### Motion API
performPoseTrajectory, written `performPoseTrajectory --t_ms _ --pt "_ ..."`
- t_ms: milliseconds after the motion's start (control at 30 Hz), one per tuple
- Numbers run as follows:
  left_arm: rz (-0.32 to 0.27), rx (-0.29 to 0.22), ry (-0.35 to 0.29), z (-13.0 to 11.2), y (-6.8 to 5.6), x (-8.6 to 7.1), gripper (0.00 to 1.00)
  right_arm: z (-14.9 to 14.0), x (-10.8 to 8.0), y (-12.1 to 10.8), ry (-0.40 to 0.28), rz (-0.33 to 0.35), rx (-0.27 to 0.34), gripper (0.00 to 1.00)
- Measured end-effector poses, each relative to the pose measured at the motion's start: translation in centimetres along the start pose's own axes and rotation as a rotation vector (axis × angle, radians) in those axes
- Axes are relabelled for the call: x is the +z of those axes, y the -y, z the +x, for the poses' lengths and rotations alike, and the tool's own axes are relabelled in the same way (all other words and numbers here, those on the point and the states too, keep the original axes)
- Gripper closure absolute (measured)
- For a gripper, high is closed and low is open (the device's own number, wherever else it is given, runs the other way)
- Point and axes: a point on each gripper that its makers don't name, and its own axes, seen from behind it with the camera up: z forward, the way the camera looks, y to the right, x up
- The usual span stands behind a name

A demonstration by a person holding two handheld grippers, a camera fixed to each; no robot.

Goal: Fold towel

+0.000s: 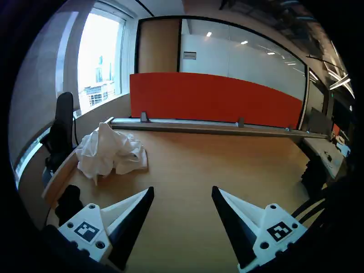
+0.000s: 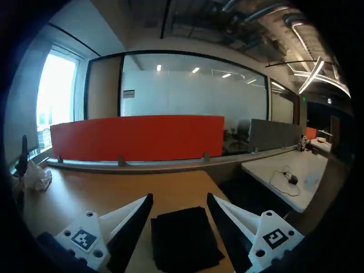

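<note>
Left gripper view: the left gripper (image 1: 182, 189) hovers over the wooden desk (image 1: 204, 159), its 2 fingers spread wide and holding nothing. A crumpled white towel (image 1: 111, 154) lies ahead to its left, near the desk's edge, before the orange divider (image 1: 214, 98). Right gripper view: the right gripper (image 2: 179, 195) is likewise spread and empty above a flat black cloth (image 2: 184, 236), with the towel well apart at far left.

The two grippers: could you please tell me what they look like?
The left gripper and right gripper look alike: two pointed wedge fingers, white outside with black inner faces, each bearing a square black-and-white marker and small screw holes.
</note>
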Motion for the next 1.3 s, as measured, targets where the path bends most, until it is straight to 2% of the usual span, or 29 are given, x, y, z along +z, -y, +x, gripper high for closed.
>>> performPoseTrajectory --t_ms 333,633,867,1300 --pt "0.021 -0.018 -0.083 2.6 0.8 0.2 0.06 1.1 -0.2 0.8 -0.025 0.01 -0.017 0.09" --pt "0.02 -0.02 -0.198 6.4 1.3 -0.1 0.06 2.7 -0.3 2.6 -0.053 0.037 -0.031 0.09" --pt "0.011 -0.011 -0.283 9.7 1.6 -0.5 0.06 4.4 -0.5 5.6 -0.079 0.076 -0.047 0.09" --pt "-0.022 0.008 -0.356 12.9 1.1 -0.4 0.06 7.2 0.1 13.5 -0.133 0.155 -0.062 0.09"
